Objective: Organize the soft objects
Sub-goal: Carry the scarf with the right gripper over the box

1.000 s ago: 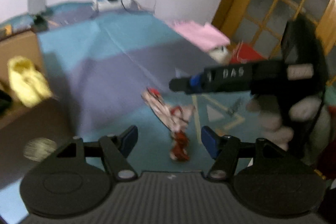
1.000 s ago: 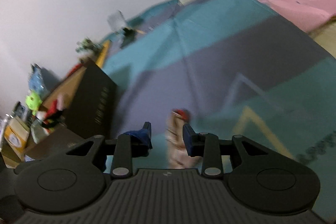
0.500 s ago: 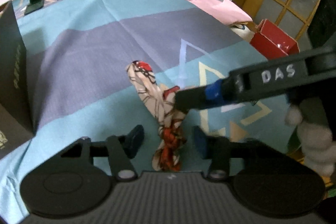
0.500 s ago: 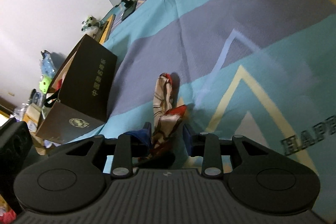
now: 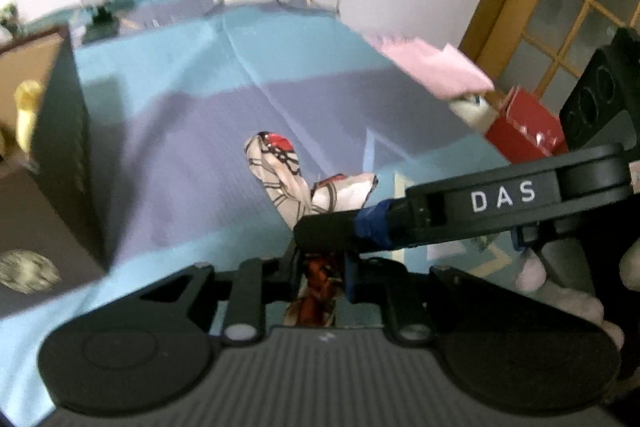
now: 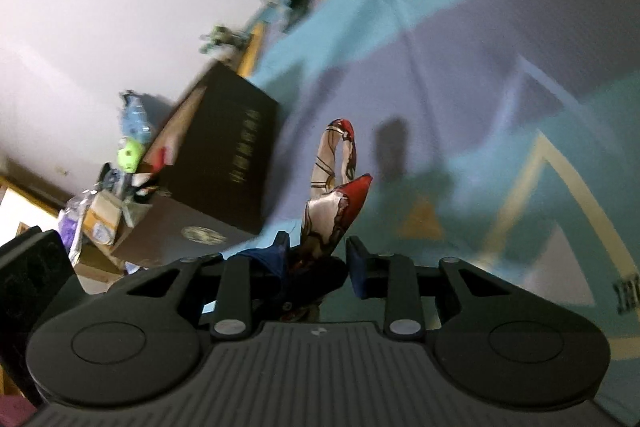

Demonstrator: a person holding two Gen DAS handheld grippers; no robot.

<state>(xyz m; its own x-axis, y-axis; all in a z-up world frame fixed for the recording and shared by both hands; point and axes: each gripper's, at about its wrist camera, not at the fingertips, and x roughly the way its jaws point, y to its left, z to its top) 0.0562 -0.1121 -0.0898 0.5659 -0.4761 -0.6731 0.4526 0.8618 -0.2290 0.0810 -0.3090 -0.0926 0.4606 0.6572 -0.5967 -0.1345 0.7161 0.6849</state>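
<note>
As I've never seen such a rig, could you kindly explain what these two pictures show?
No robot here: a person holds a two-finger tool in each hand, each with a wide-angle camera looking along its fingers. One picture is from the left tool, the other from the right tool. A patterned scarf lies on a blue and purple striped cloth, with a dark box beside it. Both tools' jaws are closing with the scarf between them, at its near end.

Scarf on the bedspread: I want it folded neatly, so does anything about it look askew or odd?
Yes. The scarf is twisted into a rope with one loose flap splayed sideways, bunched between both closing grippers, left and right.
</note>
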